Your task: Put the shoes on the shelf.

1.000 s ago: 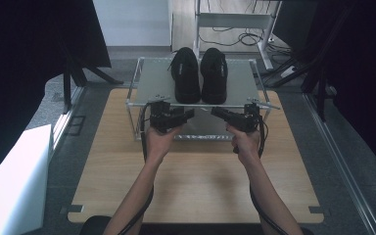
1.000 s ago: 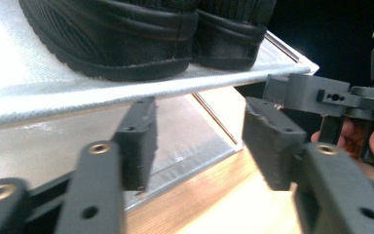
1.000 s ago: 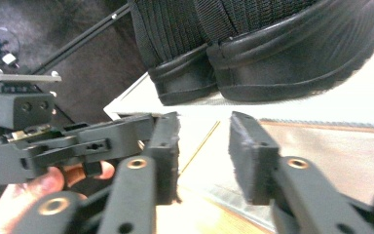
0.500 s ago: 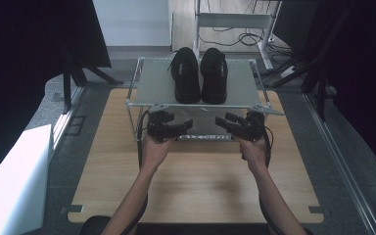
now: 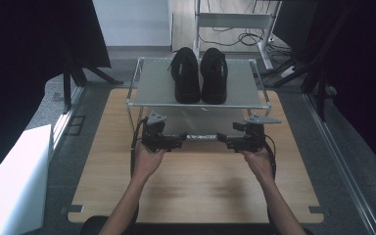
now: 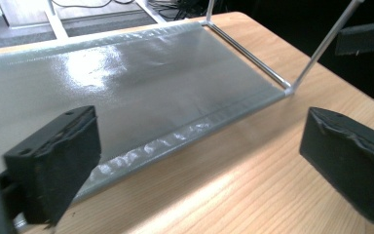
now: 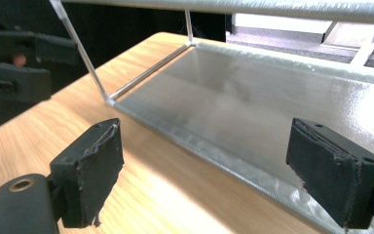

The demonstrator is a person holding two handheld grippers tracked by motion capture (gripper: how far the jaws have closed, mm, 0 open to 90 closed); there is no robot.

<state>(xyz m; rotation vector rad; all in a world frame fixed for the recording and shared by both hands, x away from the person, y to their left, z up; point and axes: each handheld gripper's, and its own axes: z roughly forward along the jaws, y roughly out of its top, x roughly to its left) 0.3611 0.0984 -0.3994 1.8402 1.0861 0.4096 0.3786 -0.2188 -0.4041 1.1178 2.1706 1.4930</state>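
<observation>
Rack (image 5: 152, 90), two grey shelves, long axis across the table (image 5: 103, 186), standing at its far end; top shelf holds two black shoes (image 5: 199, 74), side by side, toes toward the person, no legible writing. Left gripper (image 5: 180, 142) and right gripper (image 5: 221, 139) low before the empty bottom shelf (image 6: 141, 83), tips facing each other, jaws just opened wide, nothing between them

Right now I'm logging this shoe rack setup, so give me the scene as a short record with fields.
surface: wooden table
rack: two-tier shoe rack, metal frame, grey shelves
top shelf: pair of black shoes, side by side, toes toward the person
bottom shelf: bare
left gripper: jaws have just been opening, nothing between them, at the rack's front edge
right gripper: jaws have just been opening, nothing between them, at the rack's front edge
</observation>
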